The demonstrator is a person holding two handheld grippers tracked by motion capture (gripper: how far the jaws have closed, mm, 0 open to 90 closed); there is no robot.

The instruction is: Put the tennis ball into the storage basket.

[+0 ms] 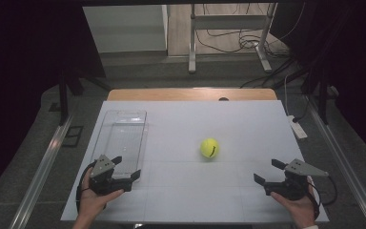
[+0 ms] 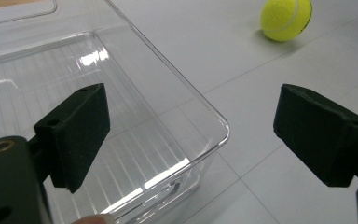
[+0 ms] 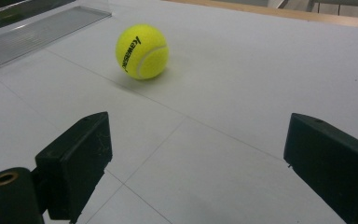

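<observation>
**Both grippers wide apart, ball lying free beside the clear tray**

The tennis ball [image 1: 209, 148] rested on the white table [image 1: 228, 124], untouched. Taking the ball as the landmark, the clear plastic tray [image 1: 124, 119] lay well to its left, lengthwise along the table's left side, with nothing in it.

The left gripper [image 1: 125, 168] was held nearer the person than the ball and well to its left, its jaws spread wide and gripping nothing. In the left gripper view, one jaw hung over the tray's near corner and the other over bare table outside the tray's wall [image 2: 200, 100], with the ball [image 2: 285, 18] far ahead at upper right.

The right gripper [image 1: 266, 171] was held nearer the person than the ball and to its right, well apart from it. Its jaws also stood wide and held nothing. In the right gripper view the ball [image 3: 142, 51] sat ahead and left of the gap between the jaws, black lettering on its side, with the tray's edge [image 3: 42, 32] beyond it.
</observation>
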